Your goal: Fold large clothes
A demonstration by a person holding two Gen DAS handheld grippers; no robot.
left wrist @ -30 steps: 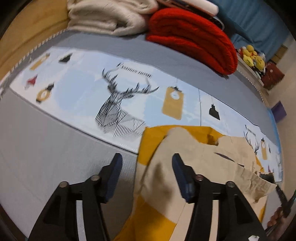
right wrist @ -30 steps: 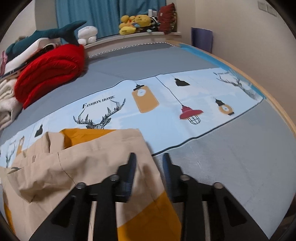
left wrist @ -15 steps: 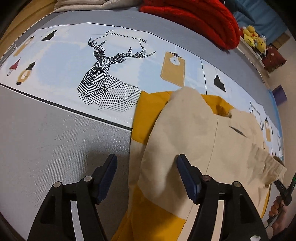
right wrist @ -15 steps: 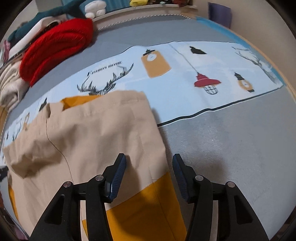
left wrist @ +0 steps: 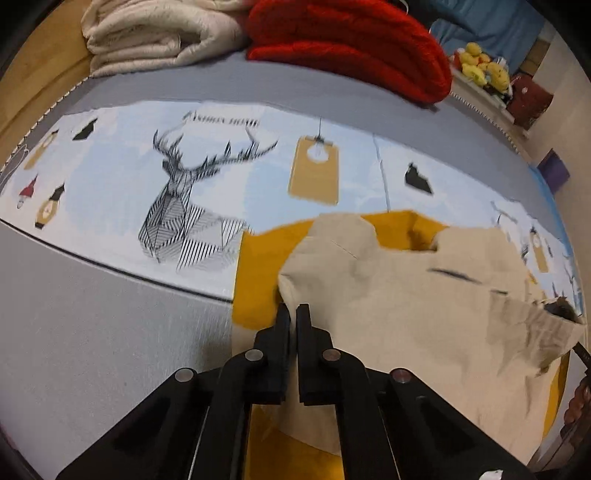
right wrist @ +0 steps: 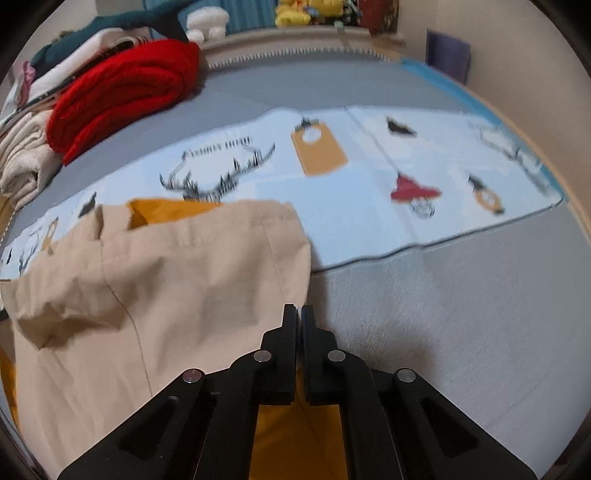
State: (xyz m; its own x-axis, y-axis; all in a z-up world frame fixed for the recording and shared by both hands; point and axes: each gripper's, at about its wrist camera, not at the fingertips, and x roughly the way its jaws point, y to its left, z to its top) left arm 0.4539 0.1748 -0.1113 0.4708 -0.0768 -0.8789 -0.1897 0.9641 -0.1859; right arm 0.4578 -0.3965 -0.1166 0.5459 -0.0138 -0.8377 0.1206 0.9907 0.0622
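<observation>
Both grippers are pinched on the same garment (left wrist: pixel 406 302), a beige and mustard-yellow piece lying on a bed.

Left gripper (left wrist: pixel 293 310): jaws narrow, nearly touching, with the beige fabric edge caught between the tips. The cloth bunches up right at the fingertips, and a yellow panel shows just left of and below the pinch. In the left wrist view the garment spreads to the right and down, wrinkled, with a yellow lining showing at an opening along its far edge. At the far right edge a bit of a hand (left wrist: pixel 576 402) and a dark tool part are visible, too cropped to read.

Right gripper (right wrist: pixel 298 314): jaws also narrow, closed at the garment's right edge. Beige cloth sits left of the tips and a yellow section shows below, between the finger arms. The grip looks to be on the fabric edge, though the contact point is small and blurred. The garment (right wrist: pixel 166 288) fills the left half of this view, with a seam running down it.

Under the garment is a grey bedspread (left wrist: pixel 92 350) with a light-blue printed band (left wrist: pixel 147 155) across it: deer head (left wrist: pixel 184 206), hanging lamps, yellow tag shapes. The garment lies partly on the band and partly on the grey.

At the far side sit a folded red blanket (left wrist: pixel 347 40) and a folded cream blanket (left wrist: pixel 155 33), side by side. Yellow plush toys (left wrist: pixel 484 70) sit on a ledge beyond, in front of a blue curtain (left wrist: pixel 491 22). Both views are a bit motion-blurred.
</observation>
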